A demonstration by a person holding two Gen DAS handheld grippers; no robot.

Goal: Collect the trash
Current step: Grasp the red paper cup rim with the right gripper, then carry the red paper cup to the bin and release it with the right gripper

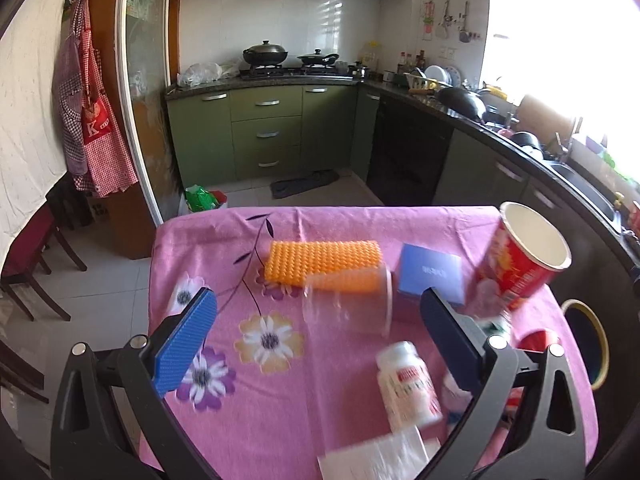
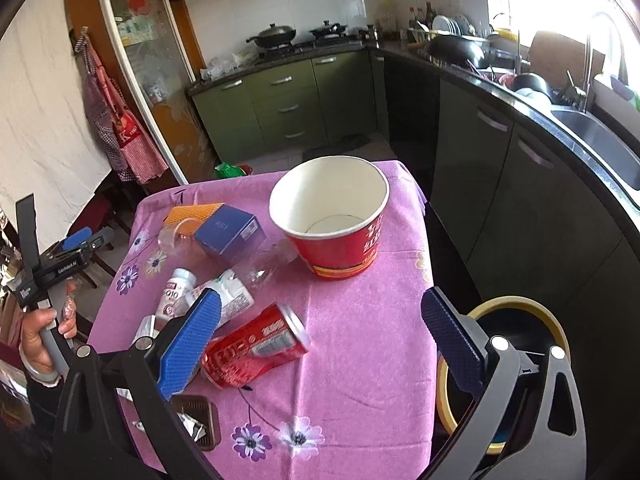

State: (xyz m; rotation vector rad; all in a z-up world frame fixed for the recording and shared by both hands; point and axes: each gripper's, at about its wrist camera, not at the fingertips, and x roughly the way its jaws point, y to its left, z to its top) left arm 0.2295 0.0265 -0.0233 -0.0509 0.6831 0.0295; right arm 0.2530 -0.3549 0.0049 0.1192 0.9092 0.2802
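Observation:
Trash lies on a pink flowered tablecloth (image 2: 360, 320). A red paper bucket (image 2: 334, 216) (image 1: 524, 256) stands upright and empty. Near it lie a crushed red can (image 2: 252, 350), a white pill bottle (image 1: 408, 386) (image 2: 176, 292), a clear plastic cup on its side (image 1: 348, 304) (image 2: 176, 236), a clear plastic bottle (image 2: 264, 266) and a blue box (image 1: 434, 274) (image 2: 230, 234). My left gripper (image 1: 320, 344) hovers open over the cup and pill bottle. My right gripper (image 2: 320, 344) is open above the can. A yellow-rimmed bin (image 2: 516, 364) (image 1: 588, 344) stands off the table's right edge.
An orange bumpy sponge mat (image 1: 324, 266) lies at the table's far side. A brown wallet (image 2: 198, 420) and foil wrappers sit near the front left corner. Green kitchen cabinets and a dark counter with a sink (image 2: 600, 140) run along the right. A hand (image 2: 44, 344) holds the left gripper's handle.

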